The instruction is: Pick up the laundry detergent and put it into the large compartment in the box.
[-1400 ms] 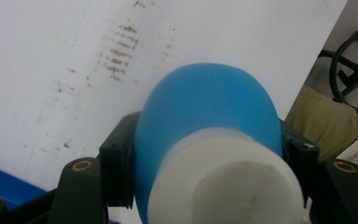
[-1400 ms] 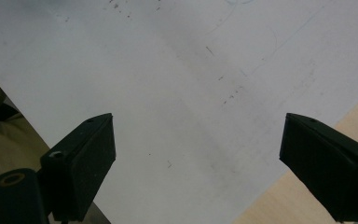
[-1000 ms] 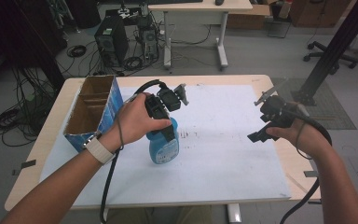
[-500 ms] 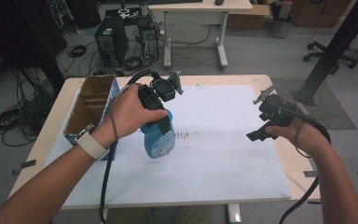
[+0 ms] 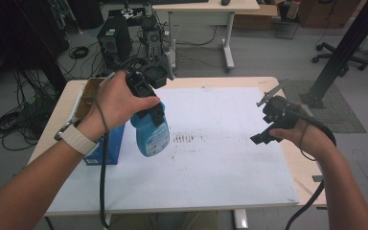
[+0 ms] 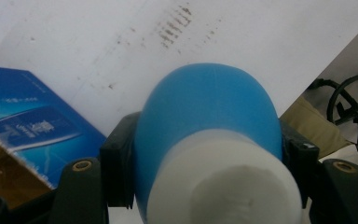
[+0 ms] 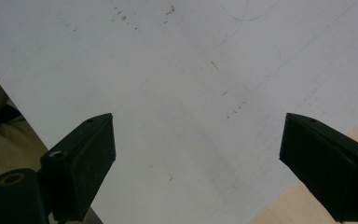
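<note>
At about nine o'clock on the table (image 5: 287, 177) stands the open blue box (image 5: 106, 146), its cardboard inside showing at the top, resting on the left edge of the white sheet (image 5: 220, 158). Just to the right of the box, my left gripper (image 5: 148, 115) is clamped on the upper part of the blue bottle (image 5: 151, 134). In the left gripper view my two black jaws press on either side of the bottle (image 6: 207, 135), whose white top faces the camera. The bottle hangs below my hand, lifted clear of the sheet, with its rounded bottom pointing toward six o'clock. A patch of dark smudges (image 5: 186, 139) marks the sheet near its middle, just right of the bottle. Over at three o'clock, well apart from the bottle, my right gripper (image 5: 268, 136) hovers above the sheet's right side. Its jaws stand wide apart with nothing between them, the bare sheet (image 7: 182, 93) lying beneath.
</note>
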The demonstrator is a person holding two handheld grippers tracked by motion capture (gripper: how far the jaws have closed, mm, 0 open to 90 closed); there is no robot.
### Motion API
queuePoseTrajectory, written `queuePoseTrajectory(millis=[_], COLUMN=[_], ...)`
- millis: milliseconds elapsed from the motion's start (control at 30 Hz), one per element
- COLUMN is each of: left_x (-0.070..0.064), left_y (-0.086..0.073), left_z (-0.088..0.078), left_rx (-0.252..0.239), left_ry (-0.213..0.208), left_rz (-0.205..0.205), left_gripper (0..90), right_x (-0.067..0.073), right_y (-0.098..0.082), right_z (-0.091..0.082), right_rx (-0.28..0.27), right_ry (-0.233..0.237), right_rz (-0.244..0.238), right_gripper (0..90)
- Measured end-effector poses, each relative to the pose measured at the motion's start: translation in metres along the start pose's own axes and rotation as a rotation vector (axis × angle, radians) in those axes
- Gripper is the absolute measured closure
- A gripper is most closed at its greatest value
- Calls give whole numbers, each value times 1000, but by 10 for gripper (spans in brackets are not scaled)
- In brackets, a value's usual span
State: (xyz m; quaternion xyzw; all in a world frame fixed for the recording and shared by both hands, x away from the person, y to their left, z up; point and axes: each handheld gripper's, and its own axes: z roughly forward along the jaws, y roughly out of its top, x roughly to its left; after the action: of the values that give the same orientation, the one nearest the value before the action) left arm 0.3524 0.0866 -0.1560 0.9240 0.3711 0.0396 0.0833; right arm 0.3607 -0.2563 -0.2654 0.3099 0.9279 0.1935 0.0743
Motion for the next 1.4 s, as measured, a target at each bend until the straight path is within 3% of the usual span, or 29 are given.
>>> queuePoseTrajectory(millis=[700, 1400], left_x=[46, 89], left_y=[-24, -53], left_z=[-57, -95], left_rx=[1, -37], left_ry=[27, 72], left_rz=[-172, -366], left_gripper=[374, 374], right_x=[1, 1], right_y=[12, 21], right_z=[7, 12], right_rx=[-1, 0], right_ry=[10, 19], right_rz=[-26, -40], right_gripper=[105, 105])
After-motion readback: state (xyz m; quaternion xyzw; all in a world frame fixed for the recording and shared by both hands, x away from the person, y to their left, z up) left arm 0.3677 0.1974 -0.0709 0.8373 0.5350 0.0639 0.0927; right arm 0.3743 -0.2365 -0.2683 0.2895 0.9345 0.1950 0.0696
